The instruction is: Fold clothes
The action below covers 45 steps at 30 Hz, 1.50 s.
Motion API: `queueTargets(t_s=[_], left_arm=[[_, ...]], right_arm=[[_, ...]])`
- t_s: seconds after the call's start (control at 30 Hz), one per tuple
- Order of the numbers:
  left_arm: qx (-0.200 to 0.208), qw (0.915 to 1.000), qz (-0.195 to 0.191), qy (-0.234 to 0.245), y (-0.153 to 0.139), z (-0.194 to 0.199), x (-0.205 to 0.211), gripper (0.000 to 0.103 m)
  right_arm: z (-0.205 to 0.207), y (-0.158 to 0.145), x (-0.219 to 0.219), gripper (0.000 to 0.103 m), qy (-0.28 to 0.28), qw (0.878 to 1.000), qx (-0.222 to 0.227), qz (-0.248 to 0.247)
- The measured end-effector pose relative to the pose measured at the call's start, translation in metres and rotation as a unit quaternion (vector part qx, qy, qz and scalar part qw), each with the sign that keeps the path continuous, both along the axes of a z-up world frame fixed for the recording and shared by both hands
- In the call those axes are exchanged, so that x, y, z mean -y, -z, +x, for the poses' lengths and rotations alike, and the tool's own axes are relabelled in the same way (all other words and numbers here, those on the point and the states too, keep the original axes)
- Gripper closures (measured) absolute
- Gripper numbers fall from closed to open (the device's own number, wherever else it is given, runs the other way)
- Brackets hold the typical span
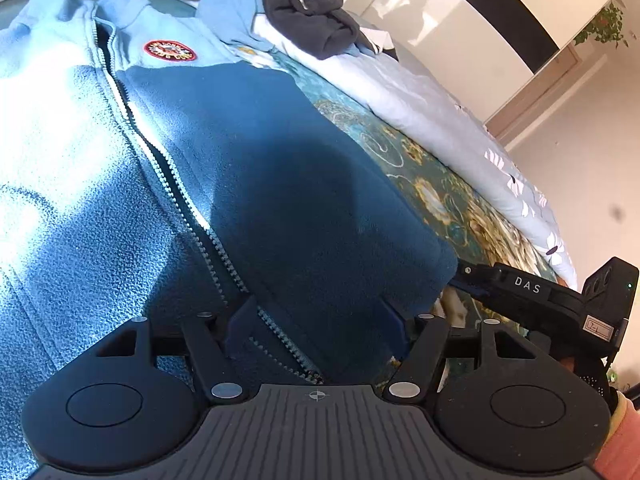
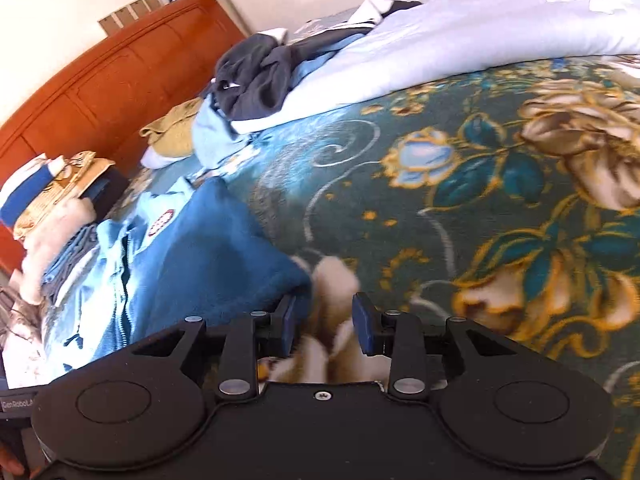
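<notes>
A two-tone blue fleece jacket (image 1: 248,168) with a zipper and a round red badge (image 1: 170,51) lies flat on the flowered bedspread (image 1: 436,196). My left gripper (image 1: 318,328) is open, its fingers straddling the jacket's bottom hem by the zipper. My right gripper (image 2: 325,326) is open over the bedspread (image 2: 460,200), just right of the jacket's lower corner (image 2: 224,264). The right gripper also shows in the left wrist view (image 1: 532,300), its tip at the jacket's right edge.
A dark garment (image 1: 308,12) and a light blue one (image 1: 232,16) lie heaped on a pale quilt (image 1: 420,112) at the far side. A mustard garment (image 2: 172,136) and stacked folded clothes (image 2: 52,208) sit near the orange headboard (image 2: 108,80).
</notes>
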<state>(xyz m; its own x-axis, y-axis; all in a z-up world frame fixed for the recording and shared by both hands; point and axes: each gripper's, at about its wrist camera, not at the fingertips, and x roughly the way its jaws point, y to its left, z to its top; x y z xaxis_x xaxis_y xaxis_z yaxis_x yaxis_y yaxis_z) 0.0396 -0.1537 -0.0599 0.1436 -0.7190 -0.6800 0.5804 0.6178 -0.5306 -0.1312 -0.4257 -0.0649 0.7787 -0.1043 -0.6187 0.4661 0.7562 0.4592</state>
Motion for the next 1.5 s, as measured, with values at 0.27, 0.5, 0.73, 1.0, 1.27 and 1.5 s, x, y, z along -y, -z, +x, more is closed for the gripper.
queueTargets(t_s=[0.27,0.5,0.73,1.0,1.27,1.5], left_arm=[[0.007,0.9999,0.01,0.005,-0.001,-0.003,0.003,0.04],[0.018,0.9998,0.003,0.002,-0.015,-0.011,0.004,0.039],[0.036,0.9993,-0.002,0.009,-0.021,-0.016,0.009,0.034],[0.043,0.9981,-0.034,-0.029,-0.035,-0.024,-0.028,0.03],[0.028,0.9937,-0.062,-0.089,-0.045,-0.008,-0.063,0.027],[0.02,0.9932,-0.065,-0.094,-0.045,-0.005,-0.067,0.027]], right_arm=[[0.02,-0.007,-0.008,0.092,0.033,0.998,0.035,-0.05],[0.022,-0.008,-0.007,0.092,0.041,0.993,-0.013,-0.107],[-0.018,-0.021,-0.002,0.078,0.058,0.996,0.003,-0.074],[-0.007,-0.018,-0.032,0.069,-0.06,0.997,0.034,0.013],[0.013,-0.01,-0.065,0.066,-0.113,0.992,0.043,0.045],[0.032,0.005,-0.087,0.071,-0.149,0.984,0.024,0.095]])
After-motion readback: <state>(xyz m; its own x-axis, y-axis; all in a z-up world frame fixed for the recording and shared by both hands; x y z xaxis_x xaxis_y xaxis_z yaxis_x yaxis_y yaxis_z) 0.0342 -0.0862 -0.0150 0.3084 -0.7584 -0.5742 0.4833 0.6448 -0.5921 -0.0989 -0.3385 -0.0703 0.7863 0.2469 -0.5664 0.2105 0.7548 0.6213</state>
